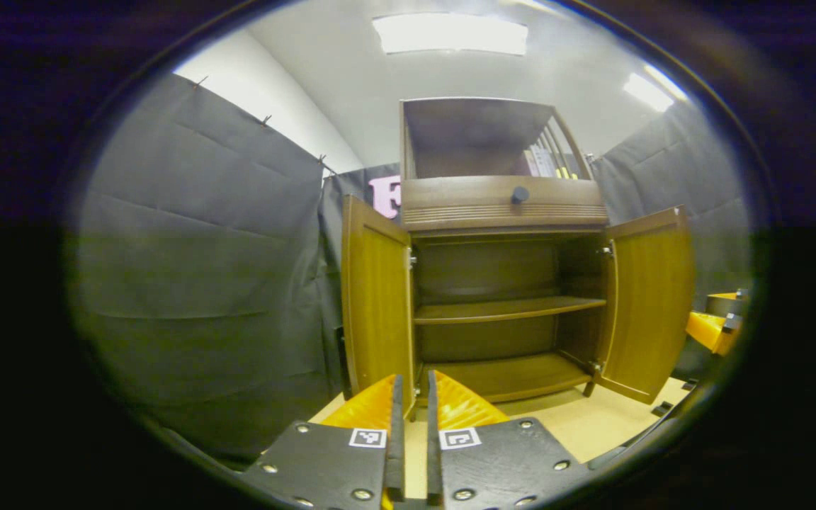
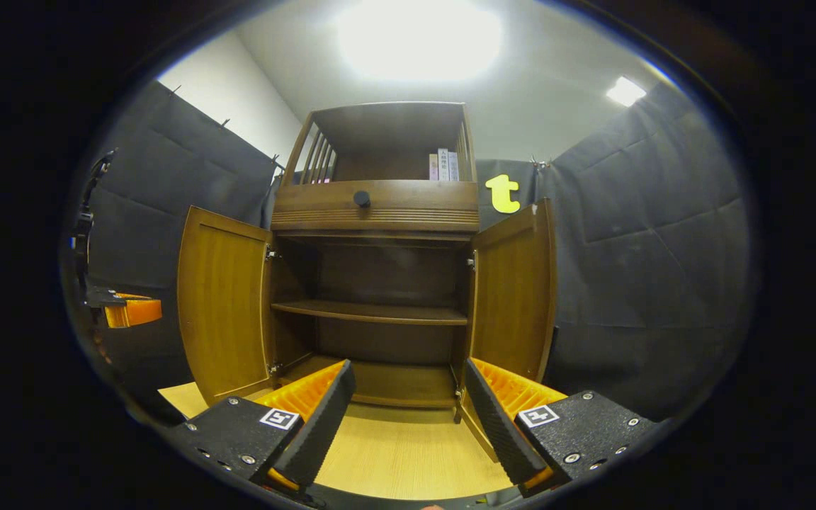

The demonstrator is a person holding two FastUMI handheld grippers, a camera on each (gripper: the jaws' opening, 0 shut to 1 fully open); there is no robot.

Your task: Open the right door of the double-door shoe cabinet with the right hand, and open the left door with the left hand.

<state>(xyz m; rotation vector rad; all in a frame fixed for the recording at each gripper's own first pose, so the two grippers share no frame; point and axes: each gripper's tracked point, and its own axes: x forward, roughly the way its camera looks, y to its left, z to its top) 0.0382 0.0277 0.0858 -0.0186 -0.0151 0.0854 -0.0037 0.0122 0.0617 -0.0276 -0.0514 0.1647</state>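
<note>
Both cabinet doors (image 2: 224, 304) (image 2: 514, 290) are standing open — left gripper (image 1: 412, 418) nearly closed, empty; right gripper (image 2: 408, 411) spread, holding nothing.

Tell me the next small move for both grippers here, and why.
Probably just draw both back and stop: the left door and right door of the shoe cabinet both stand swung wide, shelves exposed. The left hand-held gripper is nearly closed on nothing; the right hand-held gripper is open, clear of the doors.
</note>
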